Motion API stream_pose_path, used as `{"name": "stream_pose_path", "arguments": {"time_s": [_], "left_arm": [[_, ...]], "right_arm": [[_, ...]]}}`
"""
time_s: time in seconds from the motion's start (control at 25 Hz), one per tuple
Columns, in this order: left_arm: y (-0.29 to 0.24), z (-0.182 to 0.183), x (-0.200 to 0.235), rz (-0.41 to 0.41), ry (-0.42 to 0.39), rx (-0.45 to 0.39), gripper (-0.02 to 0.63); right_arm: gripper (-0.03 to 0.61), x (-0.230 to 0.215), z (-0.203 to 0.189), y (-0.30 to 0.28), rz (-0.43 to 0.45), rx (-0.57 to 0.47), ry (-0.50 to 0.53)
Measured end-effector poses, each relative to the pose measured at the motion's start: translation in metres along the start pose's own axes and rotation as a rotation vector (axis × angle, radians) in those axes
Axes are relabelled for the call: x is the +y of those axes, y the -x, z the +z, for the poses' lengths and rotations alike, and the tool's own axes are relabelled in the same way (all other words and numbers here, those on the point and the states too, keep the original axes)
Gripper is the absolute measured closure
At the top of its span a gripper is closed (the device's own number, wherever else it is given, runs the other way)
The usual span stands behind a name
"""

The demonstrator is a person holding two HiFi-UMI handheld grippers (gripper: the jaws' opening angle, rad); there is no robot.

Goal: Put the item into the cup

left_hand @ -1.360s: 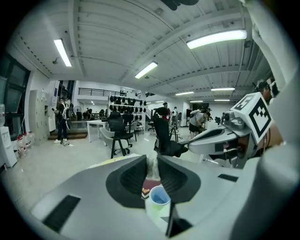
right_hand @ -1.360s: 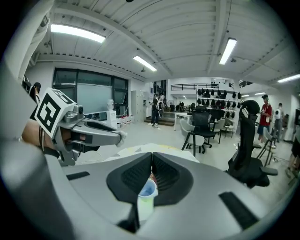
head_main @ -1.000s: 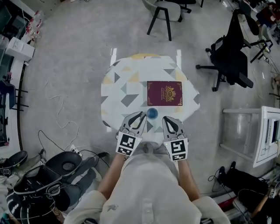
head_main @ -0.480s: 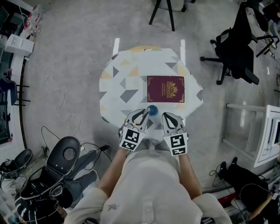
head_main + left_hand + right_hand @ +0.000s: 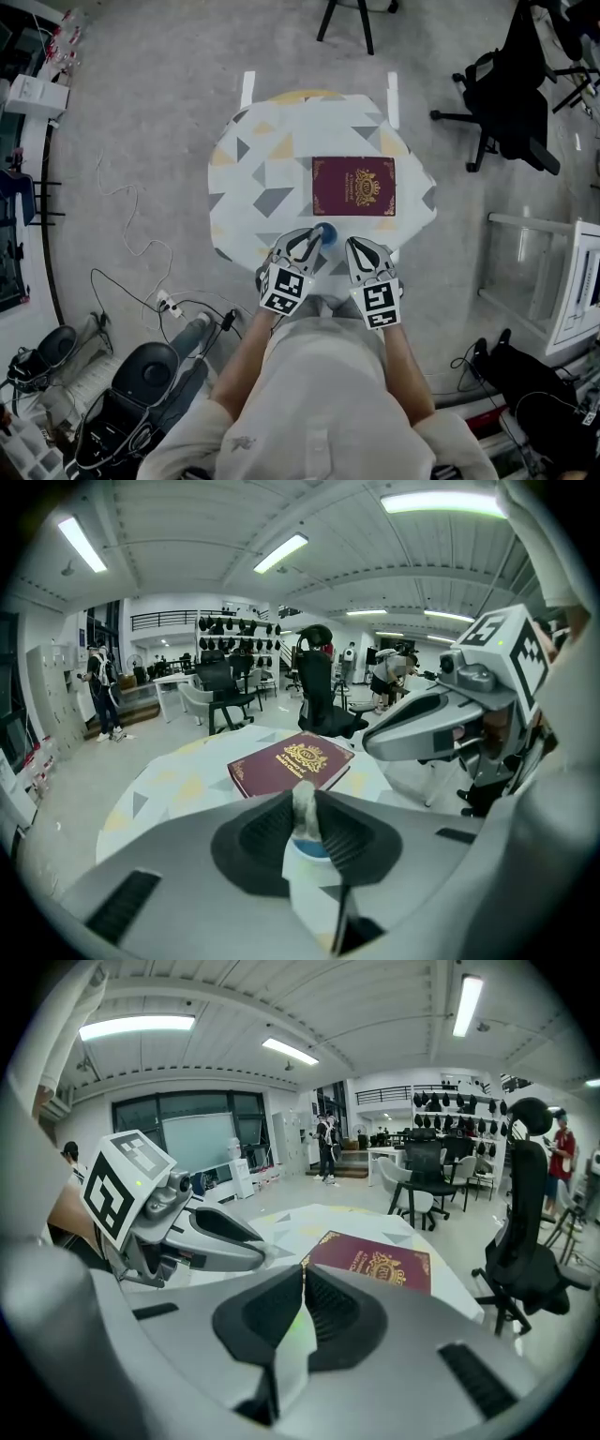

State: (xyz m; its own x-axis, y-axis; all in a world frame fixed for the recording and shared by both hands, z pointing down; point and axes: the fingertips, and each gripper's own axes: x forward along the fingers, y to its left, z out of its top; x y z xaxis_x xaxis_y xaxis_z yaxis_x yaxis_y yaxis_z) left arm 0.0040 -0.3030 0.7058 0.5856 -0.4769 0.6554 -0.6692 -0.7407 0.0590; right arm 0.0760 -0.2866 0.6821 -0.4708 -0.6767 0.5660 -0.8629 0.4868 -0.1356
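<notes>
Since 1 second earlier, the left gripper had swung in from the table's near edge to the cup; over the last half second it hardly shifted.

The item, a pale, slender piece whose kind could not be told, stood upright, pinched between the left gripper's 2 jaws. Directly below it sat the small blue cup, its mouth open and its pale rim showing under the jaw tips. From the head view, the cup stood near the front edge of the patterned table, with the left gripper's tips right at its rim.

The right gripper hung just beside the cup on the other side, its jaws closed together with nothing between them. Beyond the cup lay a maroon book, flat on the table and apart from both grippers.

By my reading, the carry was finished and the drop was in hand. The next move would call for lowering the item a little into the cup's mouth and parting the jaws, keeping the tips off the rim so the light cup is not tipped.
</notes>
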Motion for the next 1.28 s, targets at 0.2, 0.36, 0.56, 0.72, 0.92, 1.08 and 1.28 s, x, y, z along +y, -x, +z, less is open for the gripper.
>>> {"name": "stream_pose_path", "arguments": {"time_s": [0.2,0.36,0.56,0.72,0.92,1.08,1.28], "left_arm": [[-0.01,-0.008,-0.002,-0.013,-0.014,0.038,0.532],[-0.017,-0.015,-0.005,-0.022,-0.029,0.069,0.531],[-0.023,-0.02,-0.007,-0.019,-0.045,0.102,0.529],[-0.028,-0.025,-0.007,-0.017,-0.062,0.139,0.528],[-0.032,-0.028,-0.01,-0.018,-0.084,0.173,0.525],[-0.035,-0.03,-0.012,-0.013,-0.097,0.193,0.523],[-0.037,-0.029,-0.014,-0.014,-0.101,0.206,0.52]], "right_arm": [[0.561,-0.003,-0.004,-0.003,0.003,0.008,-0.009],[0.56,-0.003,-0.008,-0.004,0.004,0.013,-0.015],[0.56,-0.004,-0.011,-0.003,0.003,0.017,-0.022],[0.56,-0.006,-0.013,-0.001,0.0,0.018,-0.026],[0.56,-0.009,-0.015,0.001,-0.007,0.016,-0.031],[0.56,-0.01,-0.016,0.002,-0.01,0.013,-0.035],[0.56,-0.011,-0.016,0.005,-0.011,0.013,-0.037]]}}
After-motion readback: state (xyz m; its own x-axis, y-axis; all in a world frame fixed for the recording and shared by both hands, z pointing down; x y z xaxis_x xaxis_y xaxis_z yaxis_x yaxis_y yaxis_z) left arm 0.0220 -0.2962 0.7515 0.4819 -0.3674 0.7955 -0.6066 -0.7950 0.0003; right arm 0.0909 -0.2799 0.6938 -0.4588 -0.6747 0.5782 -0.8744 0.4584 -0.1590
